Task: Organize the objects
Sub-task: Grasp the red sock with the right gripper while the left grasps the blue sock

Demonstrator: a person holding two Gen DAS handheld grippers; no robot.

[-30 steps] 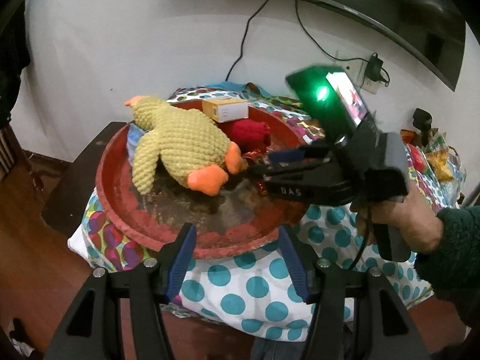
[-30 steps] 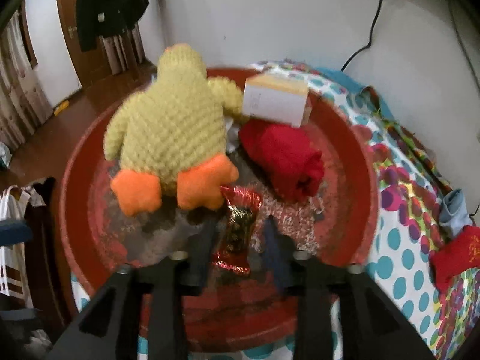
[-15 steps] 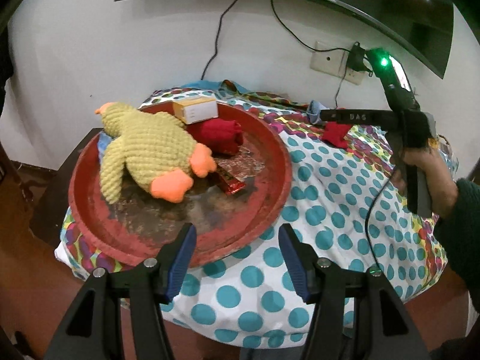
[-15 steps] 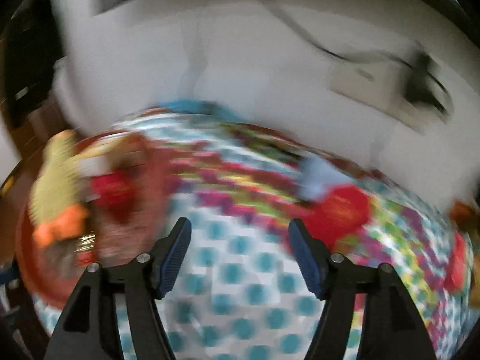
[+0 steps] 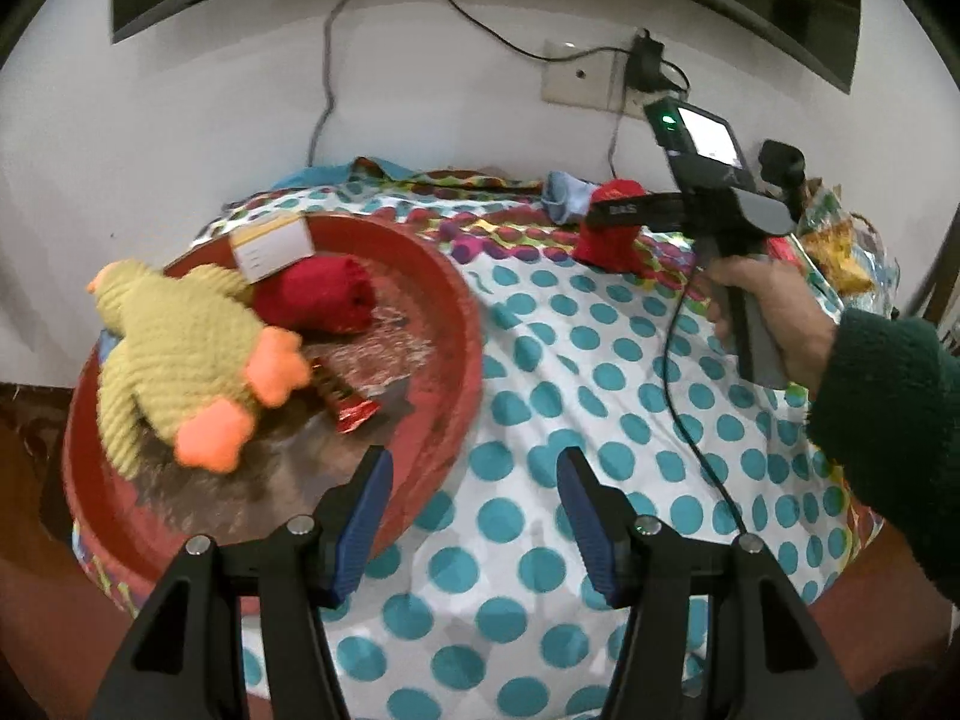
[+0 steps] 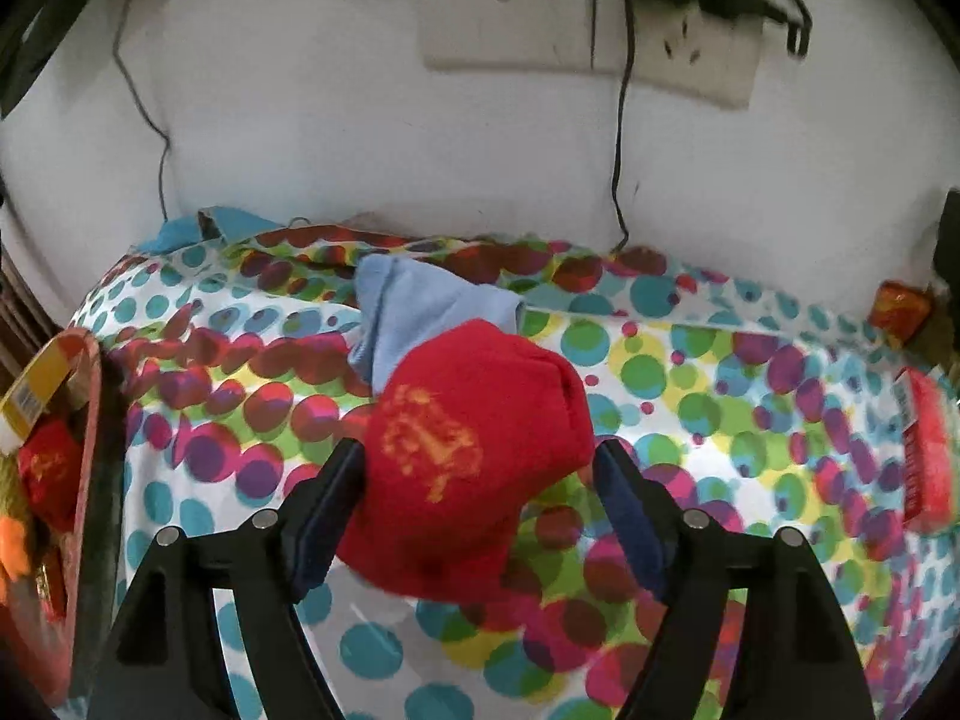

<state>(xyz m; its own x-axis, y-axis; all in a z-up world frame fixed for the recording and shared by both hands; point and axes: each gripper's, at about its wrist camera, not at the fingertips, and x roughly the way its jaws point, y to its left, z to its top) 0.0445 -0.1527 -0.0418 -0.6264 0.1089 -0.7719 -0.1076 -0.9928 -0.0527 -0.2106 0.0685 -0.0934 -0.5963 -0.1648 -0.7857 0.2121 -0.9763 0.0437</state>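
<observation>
Right wrist view: right gripper [image 6: 477,495] open around red pouch [image 6: 468,474], ungrasped; tray [image 5: 462,324] part-filled; left gripper [image 5: 474,501] open, empty.

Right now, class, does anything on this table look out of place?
Yes. A red sock and a blue sock lie loose on the tablecloth, outside the tray that holds a matching red bundle. The open right gripper straddles the red sock.
</observation>
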